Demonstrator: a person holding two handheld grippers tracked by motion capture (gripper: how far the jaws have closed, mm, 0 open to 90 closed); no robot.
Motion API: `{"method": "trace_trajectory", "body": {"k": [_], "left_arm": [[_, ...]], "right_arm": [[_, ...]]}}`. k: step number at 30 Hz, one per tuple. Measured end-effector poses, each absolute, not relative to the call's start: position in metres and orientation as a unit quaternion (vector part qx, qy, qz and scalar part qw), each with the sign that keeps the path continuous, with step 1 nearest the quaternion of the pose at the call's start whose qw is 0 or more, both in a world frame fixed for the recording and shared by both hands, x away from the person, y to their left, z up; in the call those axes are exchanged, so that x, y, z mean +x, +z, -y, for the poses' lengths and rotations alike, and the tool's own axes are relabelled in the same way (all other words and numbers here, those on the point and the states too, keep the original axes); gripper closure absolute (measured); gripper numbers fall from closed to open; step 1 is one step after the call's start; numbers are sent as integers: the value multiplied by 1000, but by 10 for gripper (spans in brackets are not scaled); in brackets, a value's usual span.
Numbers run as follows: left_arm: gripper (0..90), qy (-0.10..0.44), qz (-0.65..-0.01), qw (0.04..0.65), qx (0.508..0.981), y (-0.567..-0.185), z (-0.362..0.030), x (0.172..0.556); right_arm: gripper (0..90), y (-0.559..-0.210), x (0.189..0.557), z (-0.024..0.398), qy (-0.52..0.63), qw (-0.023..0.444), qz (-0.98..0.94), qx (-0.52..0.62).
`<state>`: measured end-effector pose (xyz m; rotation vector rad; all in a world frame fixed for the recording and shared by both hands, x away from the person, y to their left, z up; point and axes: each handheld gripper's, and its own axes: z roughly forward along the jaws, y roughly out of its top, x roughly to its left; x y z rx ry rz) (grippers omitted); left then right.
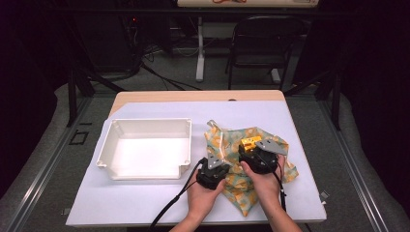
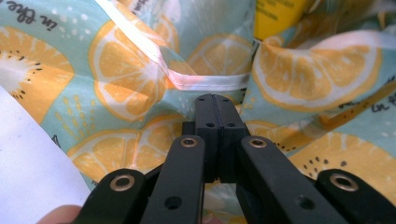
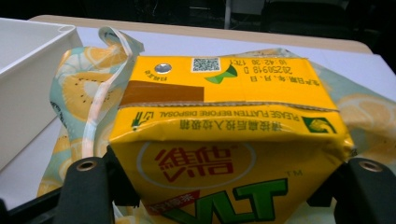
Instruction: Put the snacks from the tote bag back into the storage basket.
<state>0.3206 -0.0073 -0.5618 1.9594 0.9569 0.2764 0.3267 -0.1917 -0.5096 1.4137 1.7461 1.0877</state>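
A fruit-print cloth bag (image 1: 231,137) lies crumpled on the white table cover, right of the middle. My left gripper (image 1: 215,158) rests at the bag's near-left edge. In the left gripper view its jaws (image 2: 215,100) are pressed together at the bag's (image 2: 126,79) white hem, which puckers toward the tips. My right gripper (image 1: 257,149) holds a yellow drink carton (image 1: 251,141) over the bag. In the right gripper view the carton (image 3: 224,93) sits between the two jaws (image 3: 229,168), its sides against them. A corner of the carton (image 2: 275,16) shows past the left jaws.
A white rectangular tray (image 1: 145,123) stands on the table left of the bag, its wall (image 3: 28,51) close to the carton's left side. A dark chair (image 1: 263,43) and a desk leg stand beyond the far table edge.
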Motion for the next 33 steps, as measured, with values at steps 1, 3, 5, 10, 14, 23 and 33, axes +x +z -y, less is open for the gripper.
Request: {"method": "trace_trajectory", "body": {"k": [1,3,5,10,14,23,33], "left_arm": [[897,109,-389,461,790,-561,6,320],[870,110,-379,467,791,-558,4,319],[840,110,-377,470,790,-555,1,316],[704,118,-366,481,788,-540,-9,304],[607,113,-359,494,784,-525,-22,299],[503,123,-337,531,768,-501,-57,290],[478,126,-348,540,756,-495,-76,292]], "right_arm": [[311,-509,326,191,415,322,-665,532],[310,-506,323,190,416,326,-668,523],[310,-505,321,190,423,325,-667,519],[310,-500,320,196,437,319,-657,525],[310,-493,320,201,439,314,-656,528],[310,-480,318,205,447,306,-654,528],[310,-472,316,207,455,300,-654,525]]}}
